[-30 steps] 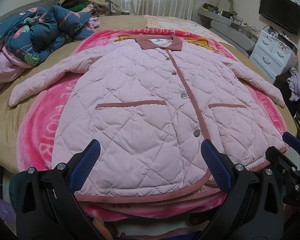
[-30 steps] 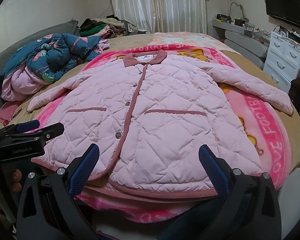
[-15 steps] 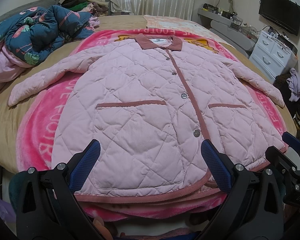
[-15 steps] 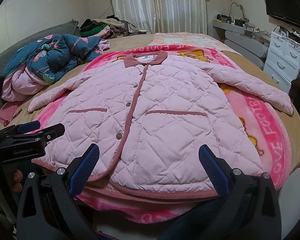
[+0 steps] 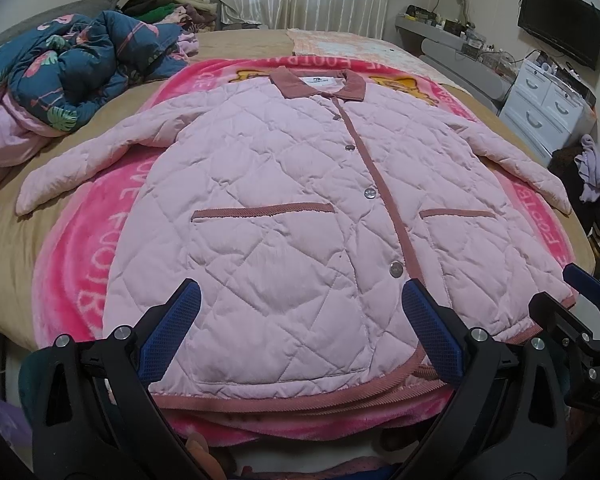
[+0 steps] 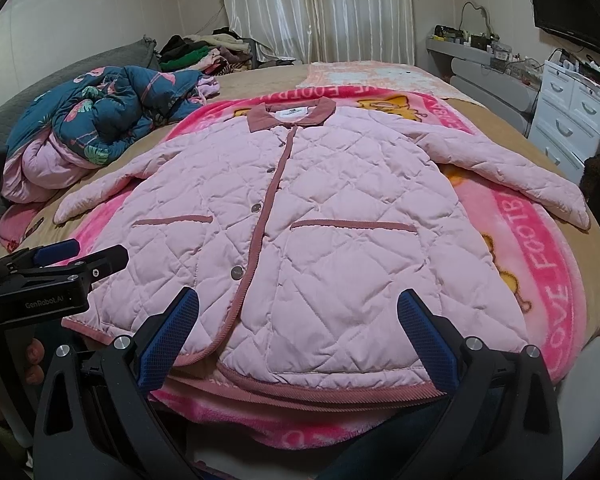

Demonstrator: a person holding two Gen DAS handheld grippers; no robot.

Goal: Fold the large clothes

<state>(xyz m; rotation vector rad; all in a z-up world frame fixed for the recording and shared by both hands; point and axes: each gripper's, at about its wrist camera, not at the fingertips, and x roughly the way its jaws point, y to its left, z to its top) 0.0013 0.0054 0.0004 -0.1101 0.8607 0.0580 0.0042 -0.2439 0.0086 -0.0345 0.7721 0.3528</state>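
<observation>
A pink quilted jacket [image 5: 300, 200] with a dusty-rose collar and trim lies flat, buttoned, front up, on a pink blanket [image 5: 72, 272] on the bed, sleeves spread out to both sides. It also shows in the right wrist view [image 6: 320, 220]. My left gripper [image 5: 300, 332] is open and empty, hovering just above the hem near the jacket's left half. My right gripper [image 6: 298, 332] is open and empty over the hem of the right half. The left gripper [image 6: 60, 276] also shows at the left edge of the right wrist view.
A crumpled blue floral duvet [image 5: 72, 64] and pink bedding lie at the bed's left. Piled clothes [image 5: 164, 4] sit at the head. A white dresser [image 5: 548, 108], a wall TV [image 5: 560, 36] and a cluttered shelf stand at the right. The bed edge is just below the hem.
</observation>
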